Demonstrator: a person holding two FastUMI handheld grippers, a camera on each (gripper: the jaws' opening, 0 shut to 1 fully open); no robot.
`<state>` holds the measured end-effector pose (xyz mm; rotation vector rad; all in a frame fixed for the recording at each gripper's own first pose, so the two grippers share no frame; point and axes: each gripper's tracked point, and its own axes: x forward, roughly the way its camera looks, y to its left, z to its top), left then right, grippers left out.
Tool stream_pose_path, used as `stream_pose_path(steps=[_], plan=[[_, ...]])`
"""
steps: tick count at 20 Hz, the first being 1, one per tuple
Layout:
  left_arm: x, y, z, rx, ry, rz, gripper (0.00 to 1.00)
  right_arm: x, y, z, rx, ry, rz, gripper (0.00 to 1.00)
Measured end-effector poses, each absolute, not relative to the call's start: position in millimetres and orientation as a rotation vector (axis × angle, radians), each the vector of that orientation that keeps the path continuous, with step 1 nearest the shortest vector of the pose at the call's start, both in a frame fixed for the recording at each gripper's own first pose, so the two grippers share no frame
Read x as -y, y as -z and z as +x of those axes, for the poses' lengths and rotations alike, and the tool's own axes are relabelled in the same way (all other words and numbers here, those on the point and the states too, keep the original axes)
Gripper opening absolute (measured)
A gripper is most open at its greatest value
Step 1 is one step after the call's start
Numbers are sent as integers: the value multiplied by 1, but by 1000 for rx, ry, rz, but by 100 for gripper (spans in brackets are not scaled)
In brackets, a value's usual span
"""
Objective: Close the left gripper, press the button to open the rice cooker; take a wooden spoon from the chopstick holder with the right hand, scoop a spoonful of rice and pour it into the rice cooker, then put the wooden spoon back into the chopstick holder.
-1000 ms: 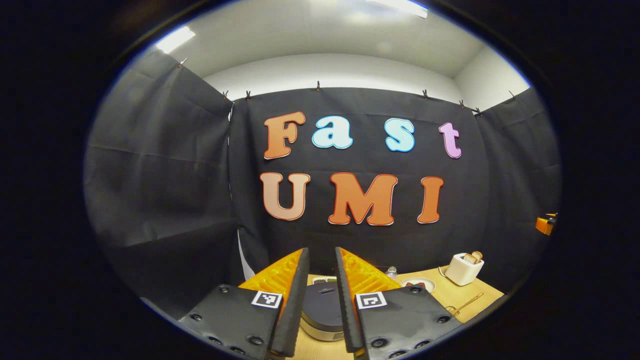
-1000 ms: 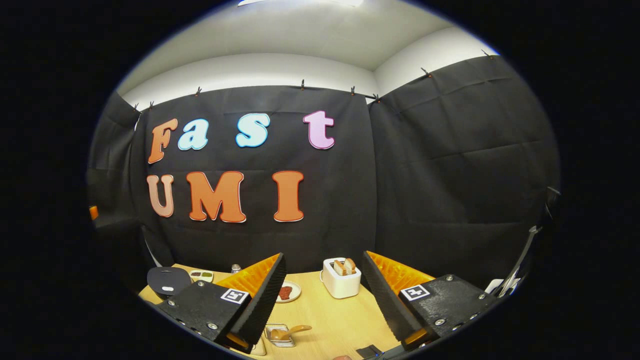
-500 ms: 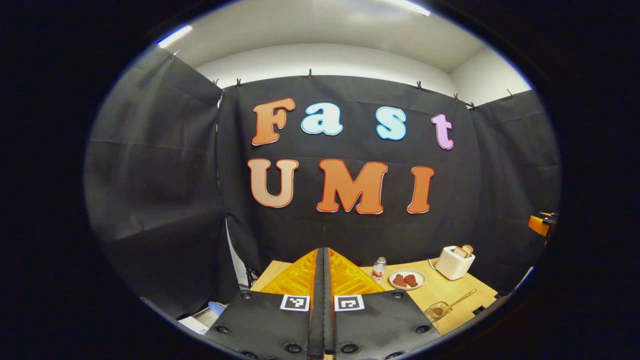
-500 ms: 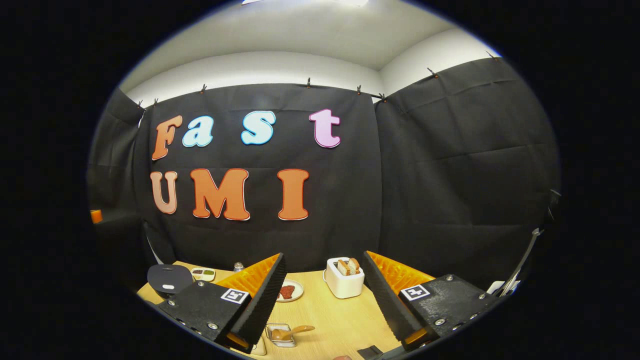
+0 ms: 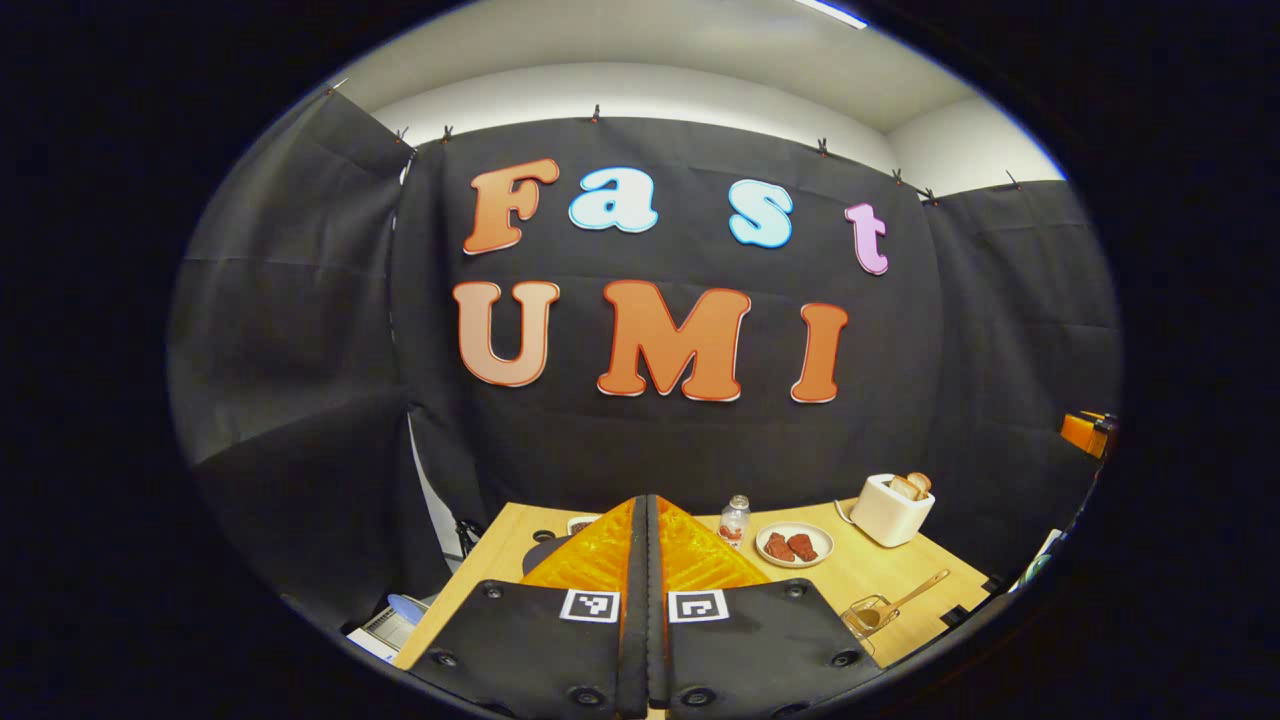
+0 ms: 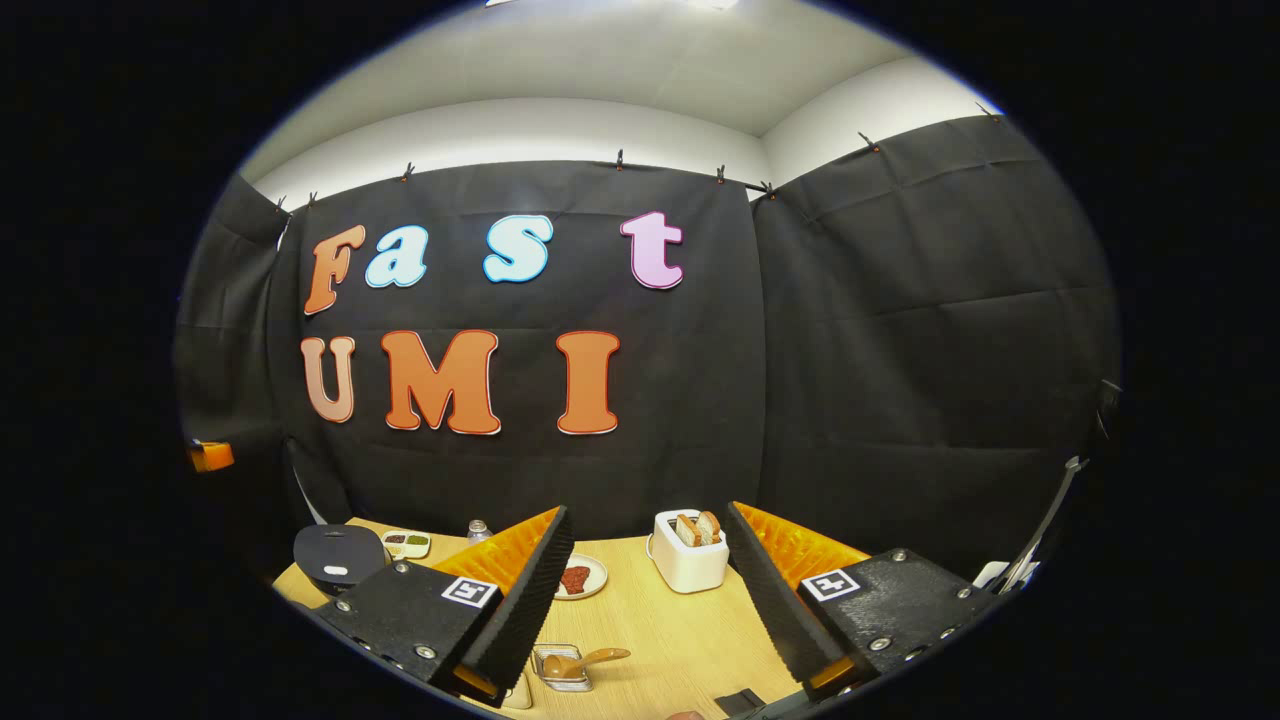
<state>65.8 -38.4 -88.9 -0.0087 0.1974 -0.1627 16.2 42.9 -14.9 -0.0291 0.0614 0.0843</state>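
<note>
In the left gripper view my left gripper [image 5: 647,505] is shut, its two fingers pressed together with nothing between them. A dark edge of the rice cooker [image 5: 545,553] peeks out left of those fingers; the rest is hidden behind them. The wooden spoon [image 5: 905,598] leans in the clear chopstick holder [image 5: 863,617] at the table's right. In the right gripper view my right gripper [image 6: 648,515] is open and empty above the table. The rice cooker [image 6: 335,553] stands at the far left with its dark lid down. The spoon [image 6: 585,660] in its holder [image 6: 560,668] lies below, between the fingers.
On the wooden table [image 6: 660,630] stand a white toaster [image 6: 688,550] with bread slices, a plate of red pieces [image 6: 578,578], a small bottle [image 6: 478,528] and a small dish [image 6: 405,543]. Black cloth walls enclose the back and both sides.
My left gripper has shut and its view has tipped down and drawn back, so the cooker that showed between its fingers is now hidden behind them. The right gripper has barely moved.
</note>
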Motion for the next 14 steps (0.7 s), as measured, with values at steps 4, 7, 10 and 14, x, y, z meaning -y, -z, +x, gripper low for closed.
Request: stream_pose_path(steps=[4, 7, 10, 14], plan=[[48, 134, 97, -259, 175, 16, 4, -41, 21, 18, -84, -81, -29, 95], [58, 184, 109, -337, 193, 11, 4, -34, 26, 18, -101, -65, -30, 95], [64, 229, 113, -413, 213, 4, 4, -30, 31, 18, -120, -47, -31, 95], [64, 274, 116, -504, 220, -21, 7, -28, 41, 14, -149, -44, -28, 95]])
